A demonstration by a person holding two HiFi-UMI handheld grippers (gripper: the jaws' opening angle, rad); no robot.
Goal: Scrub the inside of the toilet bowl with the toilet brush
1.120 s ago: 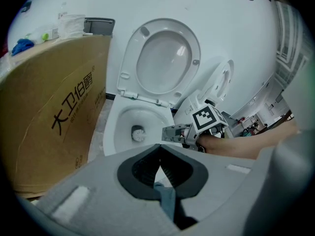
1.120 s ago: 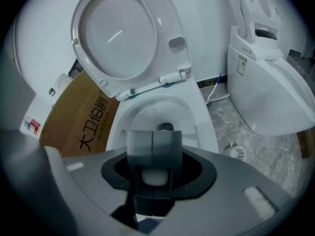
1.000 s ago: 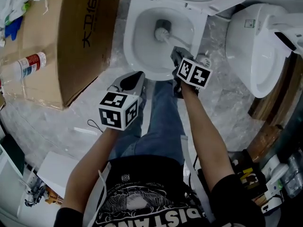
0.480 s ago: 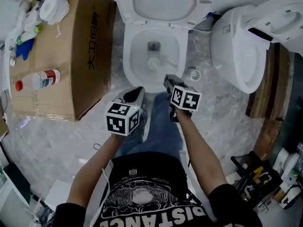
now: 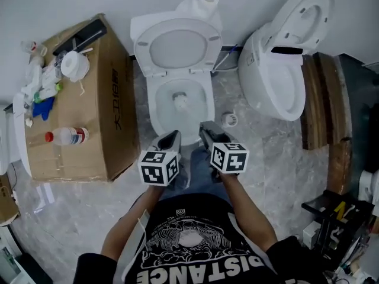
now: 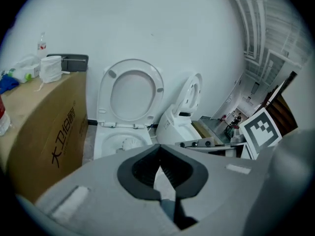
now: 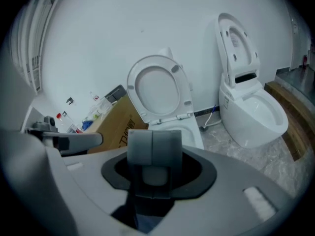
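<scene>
A white toilet (image 5: 155, 108) stands with its lid up, also seen in the left gripper view (image 6: 101, 139) and the right gripper view (image 7: 192, 132). The white toilet brush head (image 5: 179, 101) sits inside the bowl near its middle, and shows as round bristles (image 6: 129, 142) in the left gripper view. My right gripper (image 5: 204, 129) hovers at the bowl's front rim. Its jaws (image 7: 153, 149) are pressed together with a pale piece of the brush handle between them. My left gripper (image 5: 172, 136) is beside it on the left, shut and empty (image 6: 158, 161).
A cardboard box (image 5: 77, 117) stands left of the toilet, with a bottle (image 5: 66, 136) and clutter on top. A second white toilet (image 5: 278, 81) is at the right, with wooden boards (image 5: 323, 99) beyond it. A small round cap (image 5: 229, 119) lies on the floor between the toilets.
The head view has risen and drawn back. Both grippers have pulled back toward the front rim. The brush head has come from the drain to the bowl's middle.
</scene>
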